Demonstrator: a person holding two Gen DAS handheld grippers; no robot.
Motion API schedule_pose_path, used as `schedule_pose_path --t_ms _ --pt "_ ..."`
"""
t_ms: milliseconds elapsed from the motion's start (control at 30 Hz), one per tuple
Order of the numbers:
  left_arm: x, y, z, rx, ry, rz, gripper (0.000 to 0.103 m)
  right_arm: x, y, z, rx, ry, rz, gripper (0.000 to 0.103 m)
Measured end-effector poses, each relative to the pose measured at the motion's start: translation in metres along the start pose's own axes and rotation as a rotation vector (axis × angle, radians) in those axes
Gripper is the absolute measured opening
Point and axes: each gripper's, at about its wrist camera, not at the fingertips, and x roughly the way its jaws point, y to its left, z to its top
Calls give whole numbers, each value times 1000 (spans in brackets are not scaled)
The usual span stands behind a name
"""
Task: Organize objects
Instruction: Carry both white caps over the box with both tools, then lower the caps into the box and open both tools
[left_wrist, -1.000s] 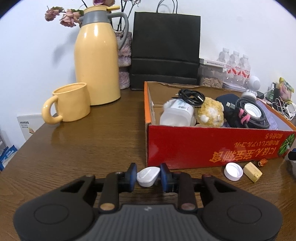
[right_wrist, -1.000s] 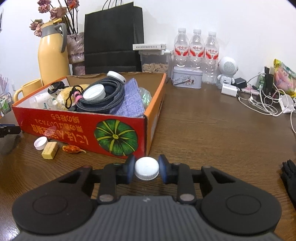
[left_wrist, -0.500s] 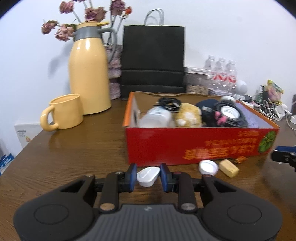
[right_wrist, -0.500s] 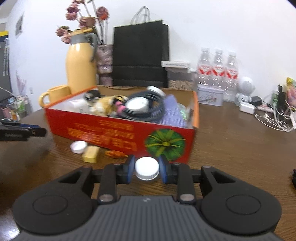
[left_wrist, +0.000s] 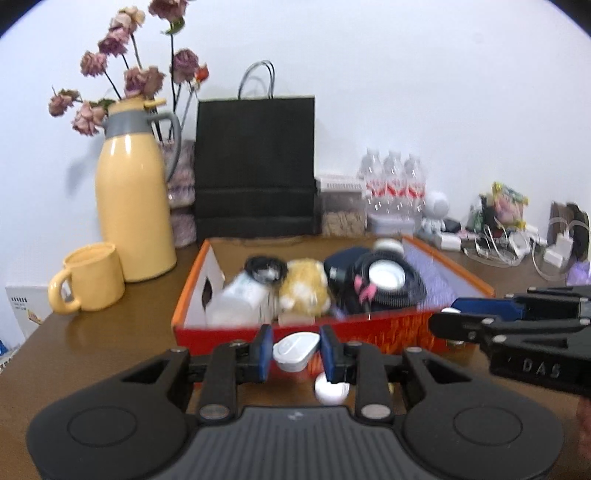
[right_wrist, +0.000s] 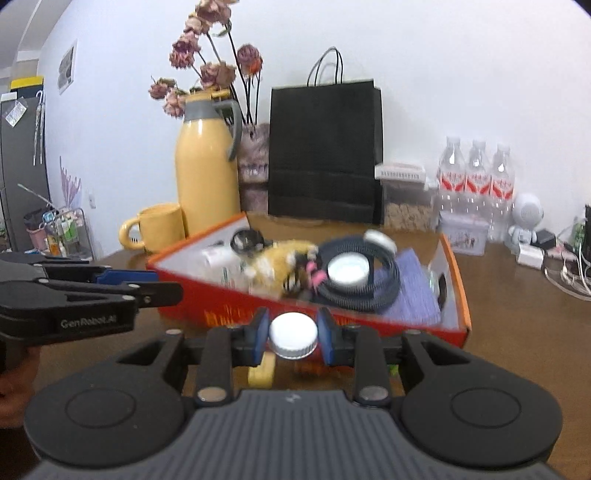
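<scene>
My left gripper (left_wrist: 295, 350) is shut on a small white oval lid (left_wrist: 295, 350), held above the table just before the near wall of the red cardboard box (left_wrist: 369, 328). My right gripper (right_wrist: 293, 334) is shut on a round white bottle cap (right_wrist: 293, 335), raised before the same box (right_wrist: 458, 295). The box holds a white bottle (left_wrist: 236, 308), a yellow plush (left_wrist: 304, 288), coiled black cable (left_wrist: 384, 284) and a purple cloth (right_wrist: 410, 291). A loose white cap (left_wrist: 331, 392) and a yellow block (right_wrist: 261, 372) lie on the table below the grippers.
A yellow thermos (left_wrist: 135, 206) and yellow mug (left_wrist: 90, 282) stand left of the box. A black paper bag (left_wrist: 255, 166), water bottles (right_wrist: 476, 177), a tin (right_wrist: 461, 238) and tangled chargers (left_wrist: 517, 243) line the back. The right gripper's side (left_wrist: 517, 332) shows in the left view.
Both grippers have risen and drawn closer to each other in front of the box, each still holding its cap. The box interior now shows from higher up.
</scene>
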Motion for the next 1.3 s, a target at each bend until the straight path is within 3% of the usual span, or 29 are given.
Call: schedule_pose_path --t_ms 700,1300 --pt "41 1 70 -69 -51 63 25 39 -4 60 -11 -64 -48 29" --pt "122 12 91 -101 8 61 25 113 -37 76 16 -29 -53 29"
